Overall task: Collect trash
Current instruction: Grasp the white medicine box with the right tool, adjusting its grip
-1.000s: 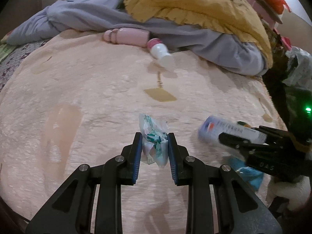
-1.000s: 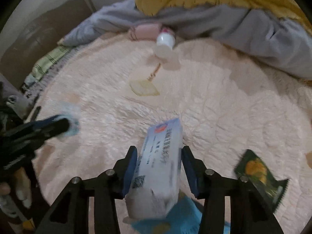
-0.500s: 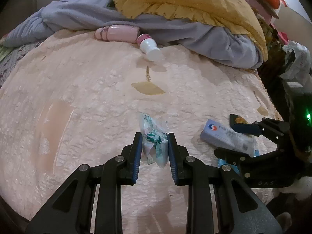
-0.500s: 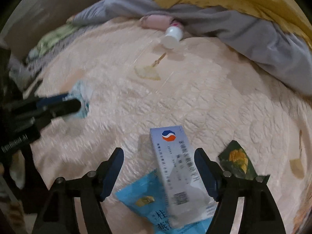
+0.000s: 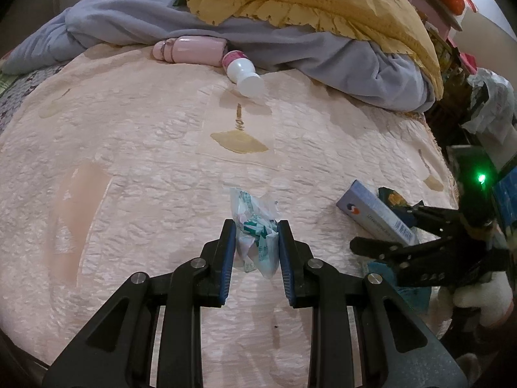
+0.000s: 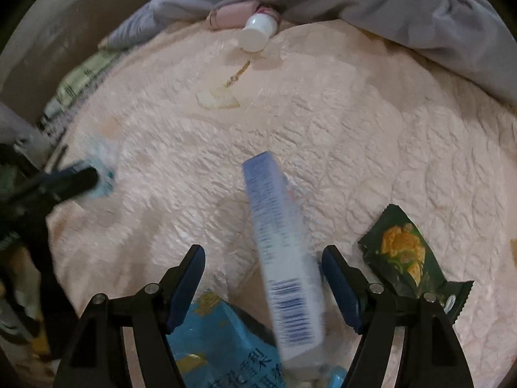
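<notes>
Left gripper (image 5: 255,245): we hold it narrow, pads clamped on the crumpled wrapper (image 5: 255,226), which hangs just above the pink quilt (image 5: 145,161).
Risk, left: we judge the thin film could slip out if we swing fast, since only its crushed middle is pinched and the loose ends stick out above and below the pads.
Crumpled wrapper: white plastic with green print, wadded and soft; it sits left of the blue-and-white box (image 5: 378,216), well apart from it.
Right gripper (image 6: 261,286): we have its jaws standing wide, and the blue-and-white box lies between them with neither pad pressing on it, though the right pad is very near its edge.
Risk, right: we think the box may roll or slide off the pile, because its near end rests on the light-blue packet (image 6: 223,342) and it looks tipped onto its narrow side.
Blue-and-white box: long slim carton, barcode at the near end, blurred in the right wrist view.
Light-blue packet: flat, glossy, under the box's near end.
Green snack wrapper (image 6: 407,255): dark, with a yellow picture, flat on the quilt just right of the box.
Risk, far side: the white bottle (image 5: 242,74), well beyond the box by the grey clothes (image 5: 355,58), is round and could roll when nudged.
</notes>
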Demonstrator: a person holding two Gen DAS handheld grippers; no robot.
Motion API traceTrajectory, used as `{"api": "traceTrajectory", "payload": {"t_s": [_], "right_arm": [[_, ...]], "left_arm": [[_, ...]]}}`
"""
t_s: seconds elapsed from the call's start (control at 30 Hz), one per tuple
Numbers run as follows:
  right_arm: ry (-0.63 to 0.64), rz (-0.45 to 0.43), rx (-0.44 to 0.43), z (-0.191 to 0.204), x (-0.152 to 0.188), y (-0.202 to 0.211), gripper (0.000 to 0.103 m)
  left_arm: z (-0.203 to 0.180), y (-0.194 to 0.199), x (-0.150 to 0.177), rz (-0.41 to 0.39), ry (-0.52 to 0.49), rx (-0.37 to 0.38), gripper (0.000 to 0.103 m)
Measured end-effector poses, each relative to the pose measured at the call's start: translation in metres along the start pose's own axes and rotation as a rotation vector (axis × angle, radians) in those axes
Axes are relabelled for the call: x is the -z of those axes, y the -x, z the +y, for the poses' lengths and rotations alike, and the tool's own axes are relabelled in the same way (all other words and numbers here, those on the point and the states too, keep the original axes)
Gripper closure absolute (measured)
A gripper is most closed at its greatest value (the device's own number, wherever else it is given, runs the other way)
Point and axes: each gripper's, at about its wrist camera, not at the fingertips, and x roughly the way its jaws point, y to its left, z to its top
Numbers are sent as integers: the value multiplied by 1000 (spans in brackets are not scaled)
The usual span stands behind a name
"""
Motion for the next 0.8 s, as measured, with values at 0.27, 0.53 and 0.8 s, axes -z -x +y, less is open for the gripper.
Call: {"api": "traceTrajectory", "payload": {"t_s": [0.27,0.53,0.8], "right_arm": [[2,-75,155,-9,-5,24,32],[-45,-183,167,-24,-6,55,34],[51,-120,203,-16,-18,30,33]], "left_arm": [[-6,-4,-2,2,-6,6,80],[-2,-6,-4,5,9,-3,80],[-3,-5,-4,5,6,15,80]]}}
